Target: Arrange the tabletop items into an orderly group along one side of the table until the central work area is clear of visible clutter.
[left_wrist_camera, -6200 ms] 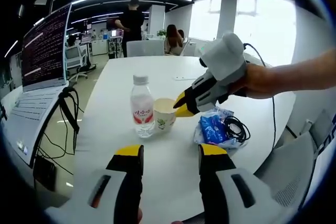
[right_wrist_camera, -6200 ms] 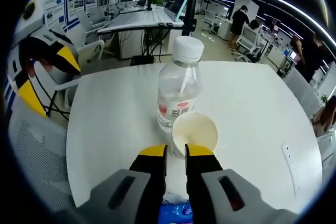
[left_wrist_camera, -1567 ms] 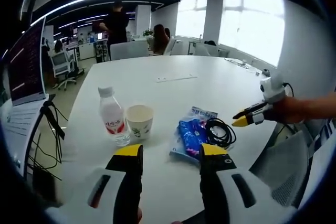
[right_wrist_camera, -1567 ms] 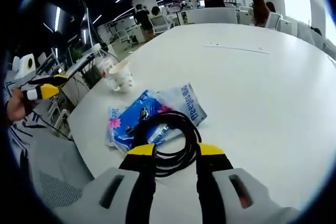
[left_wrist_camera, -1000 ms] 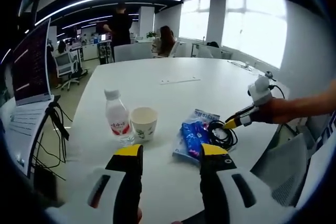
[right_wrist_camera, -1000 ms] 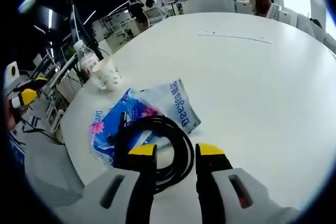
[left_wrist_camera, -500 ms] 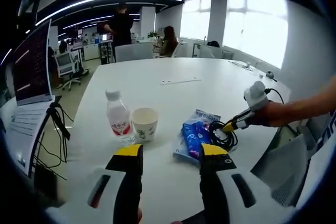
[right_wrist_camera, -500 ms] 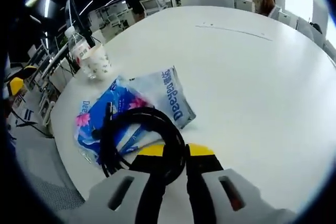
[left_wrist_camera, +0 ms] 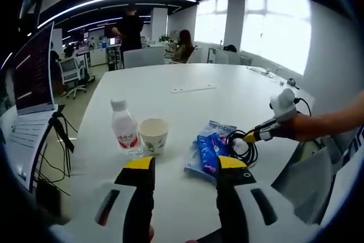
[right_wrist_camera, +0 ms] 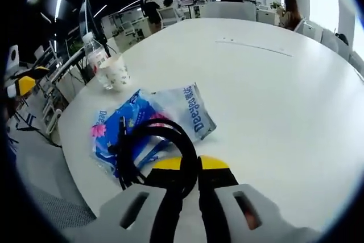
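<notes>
In the right gripper view the right hand-held gripper point(right_wrist_camera: 190, 163) has its jaws pinched on the near side of a coiled black cable point(right_wrist_camera: 149, 143), gripping it. The coil lies partly on a blue-and-clear plastic packet point(right_wrist_camera: 149, 120), which sits close to the near curved edge of the white tabletop point(right_wrist_camera: 273, 95). Beyond the packet, toward the left rim of the tabletop, a paper cup point(right_wrist_camera: 118, 71) stands upright just beside a water bottle point(right_wrist_camera: 97, 56); whether they touch cannot be told. The far and right stretches of the tabletop are broad bare white, with a thin pale strip point(right_wrist_camera: 253, 47) lying well apart from the group.

In the left gripper view the left hand-held gripper point(left_wrist_camera: 183, 165) hangs over the near edge of the tabletop point(left_wrist_camera: 187, 83) with its jaws set wide, nothing between them. Ahead stand the bottle point(left_wrist_camera: 123, 135) and cup point(left_wrist_camera: 153, 135) side by side, the packet point(left_wrist_camera: 209, 149) to their right, and the cable point(left_wrist_camera: 243, 146) at the packet's right end, where the right hand-held gripper point(left_wrist_camera: 248, 137) enters from the right, held by a hand point(left_wrist_camera: 284, 130). All four things sit near the front rim; the middle and far tabletop lie open.
</notes>
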`<control>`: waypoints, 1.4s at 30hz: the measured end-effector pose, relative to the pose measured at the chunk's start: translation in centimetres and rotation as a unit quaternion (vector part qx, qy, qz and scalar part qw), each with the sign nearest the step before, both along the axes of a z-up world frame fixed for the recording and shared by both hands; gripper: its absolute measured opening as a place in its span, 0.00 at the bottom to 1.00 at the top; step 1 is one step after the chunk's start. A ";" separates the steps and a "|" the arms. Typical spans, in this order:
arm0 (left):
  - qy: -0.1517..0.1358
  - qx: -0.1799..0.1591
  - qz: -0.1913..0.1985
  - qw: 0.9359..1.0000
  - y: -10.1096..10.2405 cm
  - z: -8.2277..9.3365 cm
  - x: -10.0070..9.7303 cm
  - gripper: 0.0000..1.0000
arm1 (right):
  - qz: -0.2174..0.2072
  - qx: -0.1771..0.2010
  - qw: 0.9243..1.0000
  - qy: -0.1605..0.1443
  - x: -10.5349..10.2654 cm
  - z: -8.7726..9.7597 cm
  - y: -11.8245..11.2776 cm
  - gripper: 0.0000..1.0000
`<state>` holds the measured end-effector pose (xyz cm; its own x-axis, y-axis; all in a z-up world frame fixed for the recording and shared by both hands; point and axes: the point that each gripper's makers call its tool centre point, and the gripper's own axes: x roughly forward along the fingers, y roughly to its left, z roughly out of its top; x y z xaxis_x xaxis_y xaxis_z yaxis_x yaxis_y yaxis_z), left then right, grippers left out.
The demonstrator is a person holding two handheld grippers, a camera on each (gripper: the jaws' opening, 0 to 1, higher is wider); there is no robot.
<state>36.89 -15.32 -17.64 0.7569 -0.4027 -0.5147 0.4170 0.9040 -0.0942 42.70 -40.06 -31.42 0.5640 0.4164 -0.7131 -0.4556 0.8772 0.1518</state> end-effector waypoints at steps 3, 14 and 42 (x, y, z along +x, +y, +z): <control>0.001 -0.005 0.003 1.000 -0.1 0.0 0.0 0.42 | -0.001 0.001 1.000 -0.006 -0.2 0.5 -0.1 0.06; -0.003 -0.007 -0.005 1.000 -0.6 0.4 -0.2 0.43 | -0.020 0.007 0.999 -0.036 -1.5 2.3 -0.5 0.06; -0.003 -0.019 -0.014 1.000 -1.1 0.1 -0.8 0.43 | -0.048 -0.020 0.996 -0.069 -2.8 5.0 -4.6 0.06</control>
